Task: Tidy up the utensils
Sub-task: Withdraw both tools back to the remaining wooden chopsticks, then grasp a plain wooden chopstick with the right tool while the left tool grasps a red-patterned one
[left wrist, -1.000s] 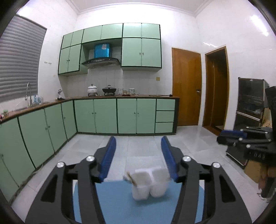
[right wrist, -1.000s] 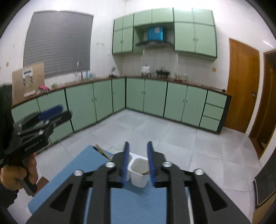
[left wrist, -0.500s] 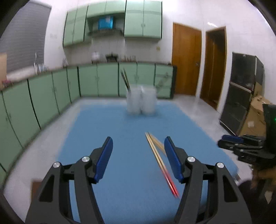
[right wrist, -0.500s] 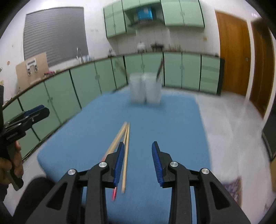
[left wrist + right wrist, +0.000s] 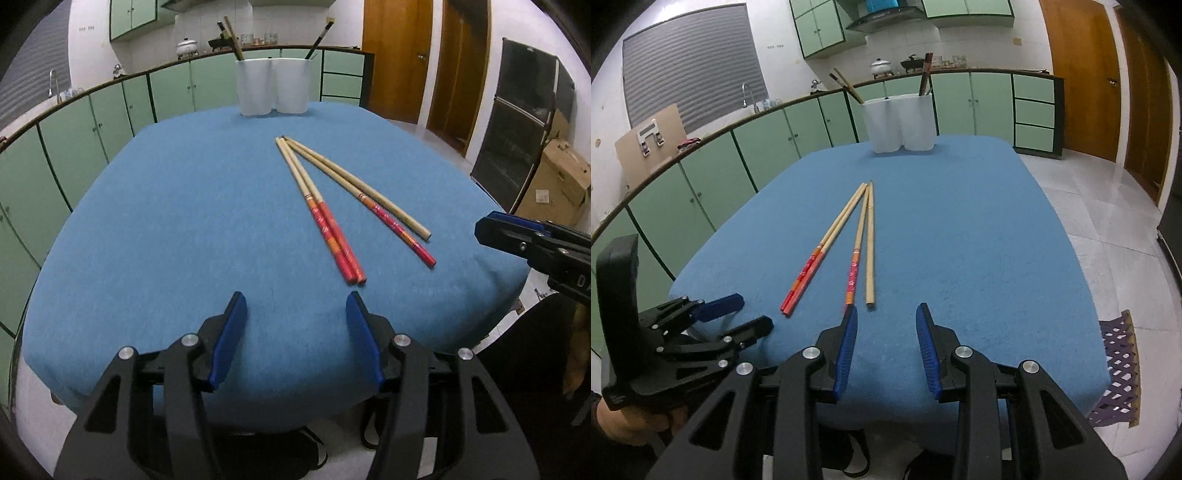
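Several chopsticks lie on the blue table [image 5: 166, 221]: a red-ended pair [image 5: 317, 210] side by side, and to their right one red-ended chopstick [image 5: 388, 221] next to a plain wooden one [image 5: 369, 192]. They also show in the right wrist view [image 5: 849, 236]. A white two-cup holder [image 5: 273, 86] [image 5: 901, 123] stands at the far edge with a few chopsticks in it. My left gripper [image 5: 297, 306] is open and empty, just short of the red ends. My right gripper [image 5: 886, 317] is open and empty near the table's front edge.
Green kitchen cabinets [image 5: 701, 177] run along the left and back. Wooden doors [image 5: 395, 55] are at the back right. A cardboard box [image 5: 554, 181] and a dark cabinet [image 5: 517, 122] stand to the right. A purple mat [image 5: 1115, 354] lies on the tiled floor.
Both grippers have tilted down and drawn back toward the table's near edge, so the chopsticks now lie just ahead of them. The right gripper's jaws have opened wider.
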Motion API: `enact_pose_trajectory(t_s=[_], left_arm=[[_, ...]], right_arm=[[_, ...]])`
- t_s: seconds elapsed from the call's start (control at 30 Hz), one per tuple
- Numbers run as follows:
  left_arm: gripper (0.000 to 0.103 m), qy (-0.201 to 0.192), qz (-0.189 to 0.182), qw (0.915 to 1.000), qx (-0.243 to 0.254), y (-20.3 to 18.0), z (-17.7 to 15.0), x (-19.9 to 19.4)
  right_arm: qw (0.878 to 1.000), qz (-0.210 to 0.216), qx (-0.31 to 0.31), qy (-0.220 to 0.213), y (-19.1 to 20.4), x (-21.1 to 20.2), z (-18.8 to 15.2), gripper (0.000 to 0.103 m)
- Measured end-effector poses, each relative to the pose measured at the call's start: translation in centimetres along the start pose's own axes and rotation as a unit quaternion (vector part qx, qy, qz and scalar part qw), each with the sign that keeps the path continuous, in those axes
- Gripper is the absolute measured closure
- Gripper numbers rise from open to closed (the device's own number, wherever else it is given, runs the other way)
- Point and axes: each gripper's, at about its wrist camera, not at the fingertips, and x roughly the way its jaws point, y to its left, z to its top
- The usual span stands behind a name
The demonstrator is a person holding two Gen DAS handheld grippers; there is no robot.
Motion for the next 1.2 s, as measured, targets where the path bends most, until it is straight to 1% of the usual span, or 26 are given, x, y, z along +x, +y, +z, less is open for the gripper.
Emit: enact_pose_trajectory(t_s=[0.13, 0.2, 0.4, 0.5, 0.57, 0.7, 0.8, 0.83, 0.87, 0.9, 0.93, 0.97, 1.03, 1.1, 1.13, 1.2], left_arm=[[0.047, -0.004, -0.003, 1.0, 0.002, -0.5, 0.2, 0.5], [0.046, -0.008, -0.006, 0.9999, -0.01, -0.2, 0.5, 0.8], [0.046, -0.014, 0.002, 0.9991, -0.039, 0.2, 1.0, 1.1], [0.048, -0.014, 0.003, 0.9991, -0.039, 0.1, 1.0, 1.0], [0.052, -0.014, 0.016, 0.9992, -0.034, 0.1, 0.9, 1.0], [0.061, -0.017, 0.017, 0.9983, -0.053, 1.0, 1.1, 1.0], [0.067, -0.02, 0.015, 0.9981, -0.056, 1.2, 1.2, 1.1], [0.073, -0.021, 0.012, 0.9983, -0.053, 1.2, 1.3, 1.2], [0.081, -0.021, 0.01, 0.9984, -0.051, 1.2, 1.2, 1.2], [0.086, -0.022, 0.009, 0.9984, -0.051, 1.2, 1.3, 1.2], [0.094, -0.022, 0.008, 0.9984, -0.052, 1.4, 1.4, 1.2], [0.097, -0.022, 0.008, 0.9983, -0.053, 1.4, 1.4, 1.2], [0.097, -0.024, 0.008, 0.998, -0.057, 1.5, 1.4, 1.2], [0.097, -0.026, 0.017, 0.9977, -0.06, 1.6, 1.4, 1.1], [0.097, -0.029, 0.026, 0.9972, -0.064, 1.7, 1.4, 1.0], [0.097, -0.023, 0.024, 0.997, -0.07, 1.9, 1.3, 1.0]], right_arm=[[1.0, -0.001, -0.003, 0.007, -0.1, 0.6, 0.0, 0.07], [1.0, -0.002, -0.008, 0.011, -0.1, 1.0, 0.1, 0.07], [0.999, -0.006, -0.032, 0.025, 0.7, 2.2, -0.7, 0.07], [0.999, -0.007, -0.041, 0.031, 1.0, 2.8, -0.9, 0.07], [0.998, -0.008, -0.051, 0.028, 1.3, 3.1, -1.1, 0.071], [0.997, -0.008, -0.072, 0.018, 2.0, 3.9, -0.9, 0.071], [0.997, -0.009, -0.08, 0.008, 2.1, 4.3, -0.7, 0.077], [0.997, -0.011, -0.082, 0.006, 2.1, 4.4, -0.7, 0.082], [0.996, -0.022, -0.086, 0.002, 2.1, 4.6, -0.6, 0.091], [0.996, -0.03, -0.079, 0.001, 1.7, 4.7, -0.4, 0.096], [0.997, -0.031, -0.068, 0.0, 1.3, 4.7, -0.3, 0.096], [0.998, -0.033, -0.055, 0.0, 0.8, 4.7, -0.2, 0.096], [0.998, -0.047, -0.038, -0.001, 0.1, 4.3, -0.2, 0.096], [0.998, -0.053, -0.014, 0.0, -0.6, 3.9, -0.3, 0.096], [0.999, -0.054, -0.009, 0.001, -0.7, 3.8, -0.4, 0.096], [0.999, -0.052, -0.004, 0.003, -0.8, 3.5, -0.6, 0.096]])
